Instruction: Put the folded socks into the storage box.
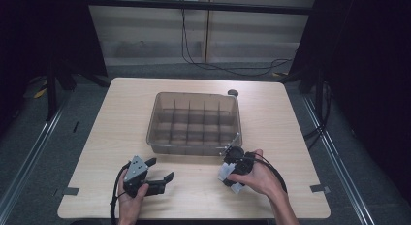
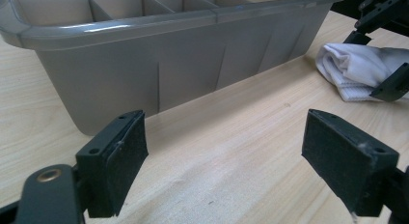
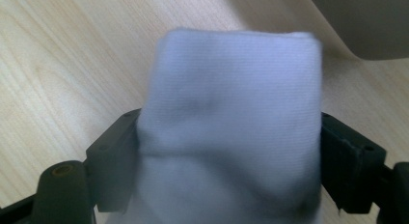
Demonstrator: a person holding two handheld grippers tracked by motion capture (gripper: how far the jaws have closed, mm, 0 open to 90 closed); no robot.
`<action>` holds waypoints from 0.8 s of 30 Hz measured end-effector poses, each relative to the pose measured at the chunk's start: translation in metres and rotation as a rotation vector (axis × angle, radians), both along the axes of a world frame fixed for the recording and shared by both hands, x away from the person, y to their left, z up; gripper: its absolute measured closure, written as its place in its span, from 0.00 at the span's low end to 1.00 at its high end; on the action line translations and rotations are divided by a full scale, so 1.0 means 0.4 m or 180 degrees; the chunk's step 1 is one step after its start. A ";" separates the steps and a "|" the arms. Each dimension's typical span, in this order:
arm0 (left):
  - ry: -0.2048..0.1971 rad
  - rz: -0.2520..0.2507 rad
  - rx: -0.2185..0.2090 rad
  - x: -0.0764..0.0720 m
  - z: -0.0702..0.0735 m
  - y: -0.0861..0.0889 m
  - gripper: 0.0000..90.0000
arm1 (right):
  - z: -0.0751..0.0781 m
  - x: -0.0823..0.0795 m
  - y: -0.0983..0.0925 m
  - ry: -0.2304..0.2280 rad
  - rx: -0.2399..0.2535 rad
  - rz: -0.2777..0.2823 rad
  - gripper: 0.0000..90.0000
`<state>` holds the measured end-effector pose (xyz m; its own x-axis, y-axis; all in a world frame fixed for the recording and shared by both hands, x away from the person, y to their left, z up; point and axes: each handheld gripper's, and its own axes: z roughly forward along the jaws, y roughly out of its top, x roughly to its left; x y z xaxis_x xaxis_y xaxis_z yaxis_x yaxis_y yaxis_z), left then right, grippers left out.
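The rolled white sock (image 3: 231,122) is sitting between the jaws of my right gripper (image 3: 231,151), filling the whole gap from pad to pad, so I am clamping it at a wide spread. In the left gripper view the sock (image 2: 359,69) is lying on the wooden table (image 1: 121,113), just off the near right corner of the grey divided bin (image 1: 194,120), with my right gripper's dark jaw tips around it. From the high view my right gripper (image 1: 232,171) is resting low over the table's near right part, my right hand (image 1: 257,176) wrapping it from behind, and a bit of white is peeking out under it.

My left gripper (image 2: 224,151) is holding its jaws wide apart with nothing between them, pointing at the bin's near wall. From above, it (image 1: 162,171) is lying near the front edge in my left hand (image 1: 131,198), well apart from the sock.
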<state>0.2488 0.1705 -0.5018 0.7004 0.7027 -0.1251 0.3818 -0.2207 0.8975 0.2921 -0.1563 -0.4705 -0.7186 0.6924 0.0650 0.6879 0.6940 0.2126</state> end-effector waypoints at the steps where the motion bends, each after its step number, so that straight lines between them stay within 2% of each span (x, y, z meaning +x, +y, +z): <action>1: -0.0001 -0.0003 -0.0002 0.000 0.000 0.000 0.18 | -0.001 -0.001 0.001 -0.0014 -0.0030 0.0018 0.22; 8: -0.0010 0.0019 0.0005 -0.001 0.000 0.000 0.18 | -0.010 -0.002 0.011 -0.0018 -0.0185 0.0107 0.23; 14: -0.0009 0.0029 -0.0005 -0.002 0.000 0.000 0.18 | -0.008 -0.003 0.011 -0.0004 -0.0184 0.0091 0.25; 16: -0.0019 0.0026 0.0004 -0.002 0.000 0.000 0.18 | -0.007 -0.004 0.006 -0.0011 -0.0168 0.0069 0.30; 17: -0.0017 0.0029 -0.0003 -0.003 0.000 -0.001 0.18 | -0.004 -0.003 0.004 -0.0006 -0.0180 -0.0002 0.33; 20: -0.0017 0.0024 -0.0005 -0.002 0.000 -0.001 0.18 | 0.003 -0.001 -0.006 0.0008 -0.0177 -0.0111 0.47; 24: -0.0018 0.0020 -0.0002 -0.002 0.000 0.000 0.18 | 0.006 0.002 -0.014 0.0042 -0.0214 -0.0120 0.54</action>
<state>0.2479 0.1705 -0.5018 0.6967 0.7070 -0.1217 0.3781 -0.2177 0.8998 0.2927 -0.1621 -0.4682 -0.6912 0.7221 0.0267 0.7163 0.6798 0.1572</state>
